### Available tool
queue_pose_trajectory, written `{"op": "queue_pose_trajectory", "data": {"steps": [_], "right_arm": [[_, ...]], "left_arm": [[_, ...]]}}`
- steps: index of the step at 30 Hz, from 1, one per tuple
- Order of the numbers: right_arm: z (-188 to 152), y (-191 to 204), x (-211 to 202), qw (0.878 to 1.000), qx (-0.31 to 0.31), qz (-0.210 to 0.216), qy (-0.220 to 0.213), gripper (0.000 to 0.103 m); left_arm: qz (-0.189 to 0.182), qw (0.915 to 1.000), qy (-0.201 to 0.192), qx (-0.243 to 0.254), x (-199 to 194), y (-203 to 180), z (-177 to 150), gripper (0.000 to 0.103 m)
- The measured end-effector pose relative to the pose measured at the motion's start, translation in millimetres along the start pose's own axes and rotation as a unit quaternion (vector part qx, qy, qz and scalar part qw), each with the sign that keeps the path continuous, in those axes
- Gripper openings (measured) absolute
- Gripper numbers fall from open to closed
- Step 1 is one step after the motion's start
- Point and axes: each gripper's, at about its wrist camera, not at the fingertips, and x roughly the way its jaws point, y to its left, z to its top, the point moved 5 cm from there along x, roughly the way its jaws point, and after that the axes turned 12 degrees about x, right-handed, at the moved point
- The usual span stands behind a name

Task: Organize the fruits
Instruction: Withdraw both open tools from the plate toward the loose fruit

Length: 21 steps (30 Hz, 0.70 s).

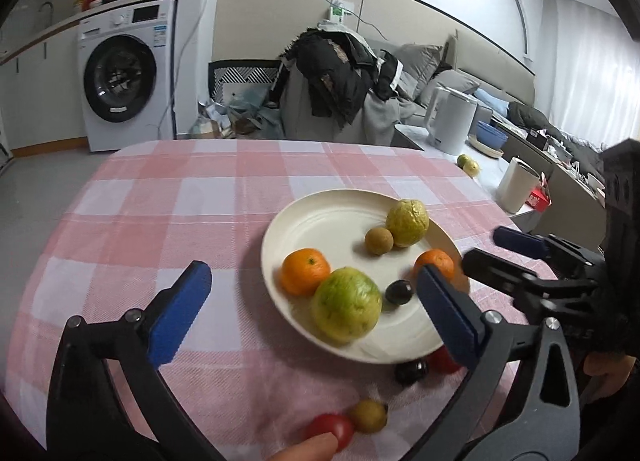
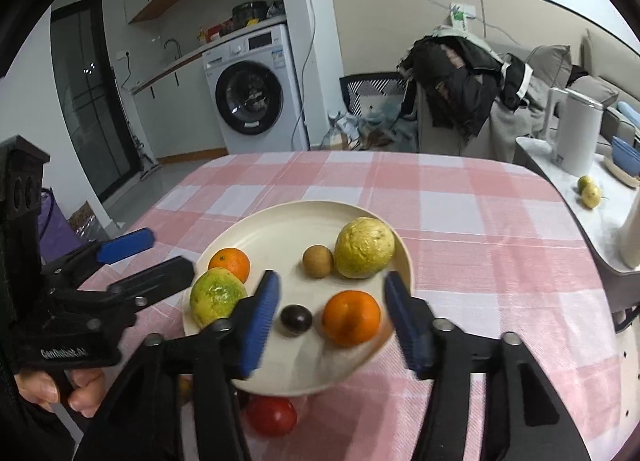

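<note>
A cream plate [image 1: 320,221] [image 2: 276,233] on the pink checked cloth holds two oranges [image 1: 305,271] [image 2: 351,317], a green-yellow guava [image 1: 346,304] [image 2: 216,295], a yellow guava [image 1: 407,222] [image 2: 364,248], a brown longan [image 1: 379,241] [image 2: 317,261] and a dark grape [image 1: 399,292] [image 2: 296,320]. My left gripper [image 1: 316,305] is open and empty over the plate's near left side. My right gripper [image 2: 332,319] is open and empty, its jaws either side of the grape and the near orange. On the cloth before the plate lie red tomatoes [image 1: 331,430] [image 2: 271,416], a small yellow fruit [image 1: 369,415] and a dark grape [image 1: 412,371].
A side counter at right holds a white kettle [image 1: 454,121] [image 2: 576,133], a blue bowl [image 1: 491,136], a white cup [image 1: 518,184] and two small green fruits [image 2: 588,189]. A chair piled with clothes [image 1: 340,77] stands behind the table. A washing machine [image 1: 124,73] is far left.
</note>
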Motion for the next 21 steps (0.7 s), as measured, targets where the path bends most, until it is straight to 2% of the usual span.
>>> {"op": "queue_pose_trajectory", "data": {"steps": [1, 5, 12, 21], "right_arm": [[-1, -1, -4, 1.000, 0.001, 0.002, -0.002, 0.085], [-9, -2, -18, 1.000, 0.002, 0.011, 0.000, 0.102], [-29, 2, -31, 1.000, -0.014, 0.010, 0.012, 0.103], [-47, 6, -33, 0.999, -0.039, 0.009, 0.027, 0.103]], "left_arm": [[0.003, 1.0000, -0.002, 0.001, -7, 1, -3, 0.102], [0.009, 0.9999, -0.003, 0.012, -27, 1, -11, 0.102], [0.033, 0.9989, -0.002, 0.034, -57, -10, -28, 0.102], [0.026, 0.9989, 0.015, 0.035, -65, -16, -56, 0.102]]}}
